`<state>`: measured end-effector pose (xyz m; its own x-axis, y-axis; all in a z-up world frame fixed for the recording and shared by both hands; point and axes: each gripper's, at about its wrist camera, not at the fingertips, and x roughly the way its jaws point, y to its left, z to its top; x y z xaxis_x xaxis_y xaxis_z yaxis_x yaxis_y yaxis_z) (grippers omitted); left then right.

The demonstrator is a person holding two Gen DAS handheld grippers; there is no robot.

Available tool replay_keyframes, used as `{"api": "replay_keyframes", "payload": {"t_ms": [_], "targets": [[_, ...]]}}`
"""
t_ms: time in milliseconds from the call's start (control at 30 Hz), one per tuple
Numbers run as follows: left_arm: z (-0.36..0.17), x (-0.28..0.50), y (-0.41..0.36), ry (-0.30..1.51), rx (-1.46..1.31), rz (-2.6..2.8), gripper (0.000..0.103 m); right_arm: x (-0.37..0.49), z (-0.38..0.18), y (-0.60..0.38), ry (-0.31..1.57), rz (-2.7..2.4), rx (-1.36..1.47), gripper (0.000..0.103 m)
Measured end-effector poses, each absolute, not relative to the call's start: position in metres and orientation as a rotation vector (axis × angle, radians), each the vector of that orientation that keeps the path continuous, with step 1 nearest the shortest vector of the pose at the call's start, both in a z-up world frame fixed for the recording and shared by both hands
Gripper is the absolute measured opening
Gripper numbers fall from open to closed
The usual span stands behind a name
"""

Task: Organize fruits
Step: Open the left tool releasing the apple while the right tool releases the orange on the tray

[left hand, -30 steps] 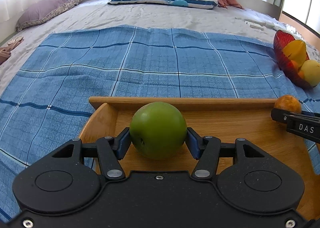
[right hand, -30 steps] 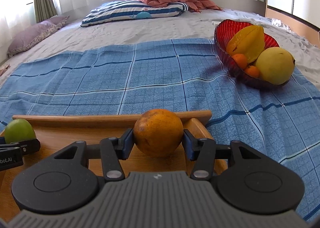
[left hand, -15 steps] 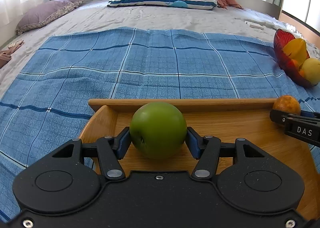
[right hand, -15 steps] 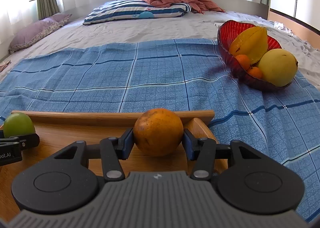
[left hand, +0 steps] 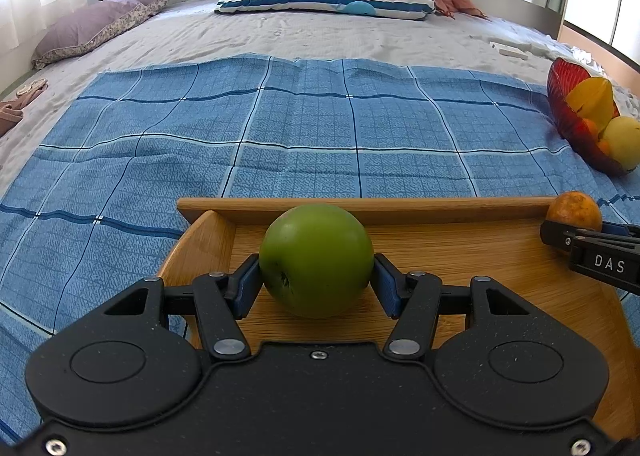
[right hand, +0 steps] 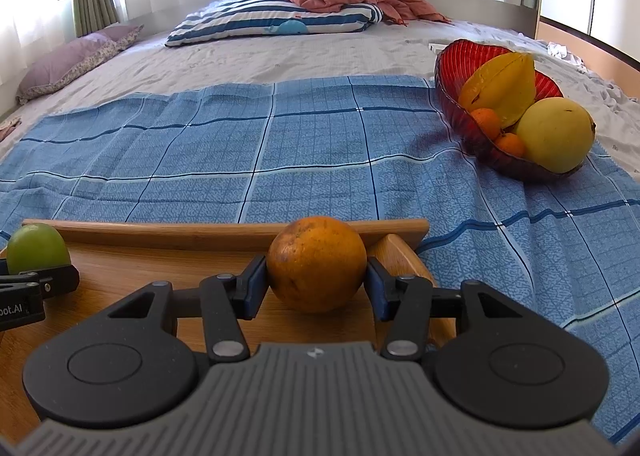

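A green apple (left hand: 316,258) rests on the left end of a wooden tray (left hand: 472,248), and my left gripper (left hand: 316,280) is shut on it, blue pads against both its sides. On the tray's right end an orange (right hand: 316,262) sits between the pads of my right gripper (right hand: 316,284), which is shut on it. In the left wrist view the orange (left hand: 574,210) and the other gripper's tip show at the right edge. In the right wrist view the green apple (right hand: 36,246) shows at the left edge.
A red glass bowl (right hand: 452,96) with a starfruit, small oranges and a large yellow fruit stands to the right on the blue checked cloth (right hand: 280,144). The cloth lies on a bed, with a striped pillow (right hand: 272,22) and a pink blanket beyond.
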<state>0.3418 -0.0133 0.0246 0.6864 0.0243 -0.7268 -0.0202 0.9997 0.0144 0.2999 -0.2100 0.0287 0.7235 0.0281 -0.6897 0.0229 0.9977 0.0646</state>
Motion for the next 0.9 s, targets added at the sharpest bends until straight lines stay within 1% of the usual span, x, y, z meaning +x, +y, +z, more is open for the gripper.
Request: {"api": "replay_keyframes", "payload": {"t_ms": [267, 300, 367, 400, 433, 467, 500, 533, 567, 633, 900], "targets": [[0.025, 0.341, -0.013, 0.82, 0.01, 0.025, 0.057, 0.3, 0.03, -0.212, 0.771, 0.002, 0.08, 0.057], [0.025, 0.342, -0.013, 0.82, 0.009, 0.025, 0.057, 0.3, 0.031, -0.212, 0.772, 0.003, 0.082, 0.06], [0.025, 0.341, -0.012, 0.824, 0.008, 0.025, 0.057, 0.299, 0.032, -0.212, 0.772, 0.01, 0.091, 0.062], [0.025, 0.341, -0.012, 0.826, 0.008, 0.025, 0.057, 0.299, 0.032, -0.212, 0.773, 0.009, 0.093, 0.069], [0.026, 0.341, -0.012, 0.825, 0.009, 0.025, 0.057, 0.299, 0.033, -0.212, 0.776, 0.009, 0.09, 0.07], [0.026, 0.34, -0.013, 0.818, 0.014, 0.03, 0.059, 0.299, 0.034, -0.212, 0.777, 0.007, 0.084, 0.071], [0.027, 0.34, -0.013, 0.811, 0.02, 0.034, 0.066, 0.298, 0.034, -0.212, 0.776, 0.009, 0.081, 0.072], [0.028, 0.339, -0.013, 0.803, 0.025, 0.038, 0.07, 0.298, 0.035, -0.212, 0.777, 0.009, 0.082, 0.073], [0.029, 0.338, -0.013, 0.799, 0.025, 0.038, 0.071, 0.297, 0.036, -0.212, 0.776, 0.01, 0.085, 0.075], [0.032, 0.336, -0.012, 0.795, 0.019, 0.031, 0.077, 0.296, 0.037, -0.213, 0.776, 0.012, 0.09, 0.077], [0.038, 0.327, -0.015, 0.781, 0.038, 0.026, 0.088, 0.287, 0.042, -0.212, 0.776, 0.03, 0.085, 0.085]]}}
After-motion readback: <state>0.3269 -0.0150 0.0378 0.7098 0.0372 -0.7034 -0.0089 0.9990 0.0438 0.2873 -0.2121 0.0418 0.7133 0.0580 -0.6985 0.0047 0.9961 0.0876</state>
